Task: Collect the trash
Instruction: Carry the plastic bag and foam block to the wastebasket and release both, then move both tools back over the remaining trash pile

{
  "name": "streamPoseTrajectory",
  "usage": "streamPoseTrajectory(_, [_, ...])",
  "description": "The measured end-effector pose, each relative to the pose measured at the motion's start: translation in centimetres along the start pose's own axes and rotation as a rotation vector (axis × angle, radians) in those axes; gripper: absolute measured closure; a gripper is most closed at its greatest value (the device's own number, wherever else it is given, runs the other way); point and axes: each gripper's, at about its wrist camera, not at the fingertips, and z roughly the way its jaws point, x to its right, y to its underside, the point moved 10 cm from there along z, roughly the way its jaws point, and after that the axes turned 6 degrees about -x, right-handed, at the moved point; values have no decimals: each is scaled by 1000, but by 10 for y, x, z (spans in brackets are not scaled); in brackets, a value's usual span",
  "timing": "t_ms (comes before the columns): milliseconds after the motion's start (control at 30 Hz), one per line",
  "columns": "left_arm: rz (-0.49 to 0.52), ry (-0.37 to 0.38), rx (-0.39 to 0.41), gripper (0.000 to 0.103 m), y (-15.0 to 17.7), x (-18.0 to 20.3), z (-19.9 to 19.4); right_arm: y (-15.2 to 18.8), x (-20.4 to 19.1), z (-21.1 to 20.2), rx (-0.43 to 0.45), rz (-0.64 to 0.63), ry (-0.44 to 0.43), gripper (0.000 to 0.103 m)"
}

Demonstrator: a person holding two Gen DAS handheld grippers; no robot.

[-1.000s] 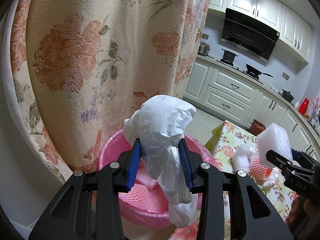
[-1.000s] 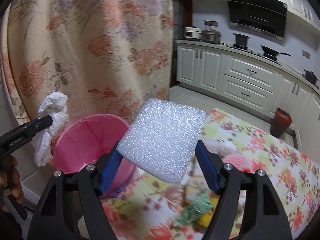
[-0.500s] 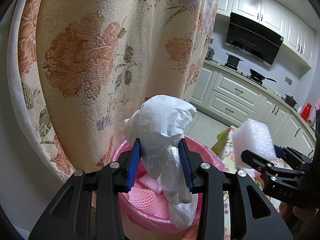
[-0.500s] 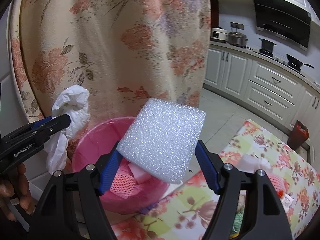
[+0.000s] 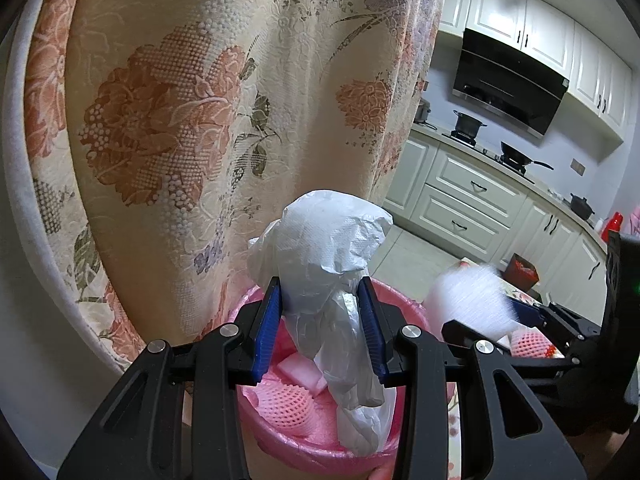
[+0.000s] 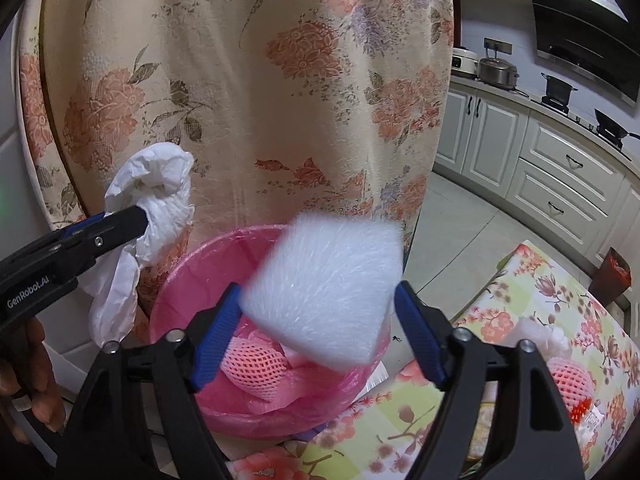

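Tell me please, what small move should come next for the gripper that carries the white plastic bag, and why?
Probably open the left gripper to drop the crumpled white plastic bag. It is clamped on the bag right above the pink bin. The right gripper, its jaws just opening, is releasing the blurred foam block there too.

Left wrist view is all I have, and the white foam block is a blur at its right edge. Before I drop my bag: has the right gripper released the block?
Observer: Yes. The right gripper has just been opening its jaws; the foam block is between them, blurred and seemingly clear of both pads.
Operator: Over the bin?
Observer: Yes, over the opening of the pink bin, above a pink foam net.
Operator: And my bag?
Observer: The white bag, clamped in the left gripper, hangs left of the rim, seemingly outside.
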Motion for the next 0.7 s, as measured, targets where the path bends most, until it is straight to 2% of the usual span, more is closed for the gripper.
streamPoseTrajectory(33, [-2, 1, 1, 65, -1, 0, 0, 0, 1, 1, 1, -3, 6, 20])
streamPoseTrajectory(133, [-6, 0, 9, 42, -1, 0, 0, 0, 4, 1, 0, 0, 10, 20])
streamPoseTrajectory(367, [5, 0, 7, 41, -4, 5, 4, 7, 27, -9, 7, 42, 40, 19])
streamPoseTrajectory(700, [19, 7, -6, 41, 4, 12, 0, 37, 73, -37, 18, 124, 104, 19])
